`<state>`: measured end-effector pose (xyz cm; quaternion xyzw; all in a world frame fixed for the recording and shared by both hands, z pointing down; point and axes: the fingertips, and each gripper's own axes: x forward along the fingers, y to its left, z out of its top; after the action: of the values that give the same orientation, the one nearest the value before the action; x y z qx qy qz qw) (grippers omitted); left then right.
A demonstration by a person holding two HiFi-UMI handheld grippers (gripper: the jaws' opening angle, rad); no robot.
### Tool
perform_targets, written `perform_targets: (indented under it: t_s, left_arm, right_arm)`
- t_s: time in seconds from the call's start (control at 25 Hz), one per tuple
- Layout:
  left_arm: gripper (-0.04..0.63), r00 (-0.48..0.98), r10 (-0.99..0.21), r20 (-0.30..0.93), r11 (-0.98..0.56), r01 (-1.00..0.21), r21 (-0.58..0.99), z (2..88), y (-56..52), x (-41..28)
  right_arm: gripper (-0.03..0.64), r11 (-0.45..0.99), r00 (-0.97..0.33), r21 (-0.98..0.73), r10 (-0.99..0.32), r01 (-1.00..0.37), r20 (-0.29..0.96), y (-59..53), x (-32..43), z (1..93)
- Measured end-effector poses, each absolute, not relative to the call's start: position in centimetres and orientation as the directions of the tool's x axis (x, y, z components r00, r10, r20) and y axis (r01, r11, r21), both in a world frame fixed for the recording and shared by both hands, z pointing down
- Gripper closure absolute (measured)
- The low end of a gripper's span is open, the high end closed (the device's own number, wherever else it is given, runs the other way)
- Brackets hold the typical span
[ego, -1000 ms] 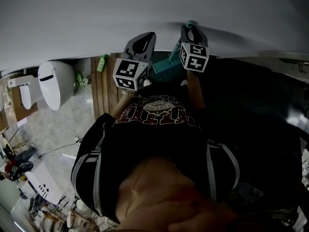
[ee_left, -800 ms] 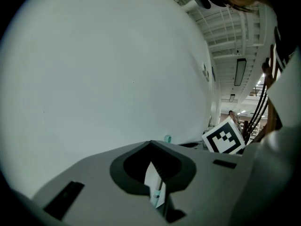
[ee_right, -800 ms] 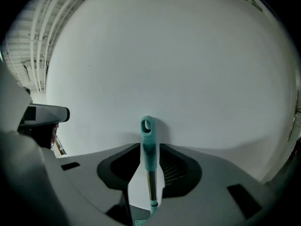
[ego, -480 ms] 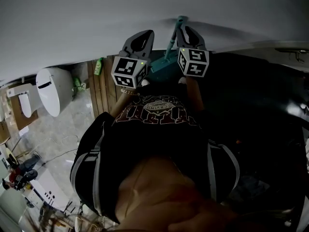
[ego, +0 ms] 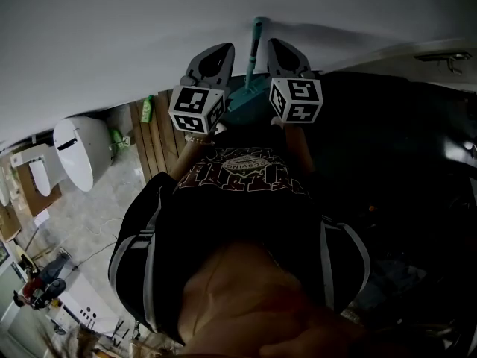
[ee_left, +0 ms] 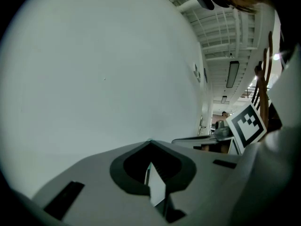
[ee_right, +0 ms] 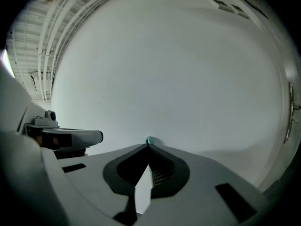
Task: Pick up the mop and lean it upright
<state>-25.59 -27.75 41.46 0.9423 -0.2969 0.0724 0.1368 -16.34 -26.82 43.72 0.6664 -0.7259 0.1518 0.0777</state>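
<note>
Compared with one second ago, the mop handle [ego: 256,47] has swung from a slant ending at the right tool [ego: 279,48] to a nearly upright line between the two tools, and its top end now lies against the white wall [ego: 149,36]. Both tools sit higher in the head view than before.

The mop is teal. Its slim handle rises from a wider teal mop head [ego: 250,97], which shows low down between the two marker cubes, beyond the person's dark shirt [ego: 238,200].

Both forearms reach forward and up from the chest, side by side, with the left tool [ego: 222,53] just left of the handle and the right tool just right of it.

In the left gripper view the left tool [ee_left: 150,142] has its jaws closed tip to tip with nothing between them. In the right gripper view the right tool [ee_right: 148,145] is likewise closed, and the teal end of the handle [ee_right: 149,140] shows just past its tips; contact cannot be judged.

A white toilet [ego: 78,151] stands at lower left, beside wooden slats [ego: 153,148].
</note>
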Motion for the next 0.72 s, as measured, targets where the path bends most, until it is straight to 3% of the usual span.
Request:
perform_targets:
  t_s: [0.72]
  left_arm:
    - [0.557,0.811,-0.543,0.218,-0.783,-0.583,0.218,41.2,-25.6,-24.3]
  right_arm:
    - [0.598,0.122,-0.154,-0.120,-0.942,-0.985,0.299,-24.0,-17.1,41.9]
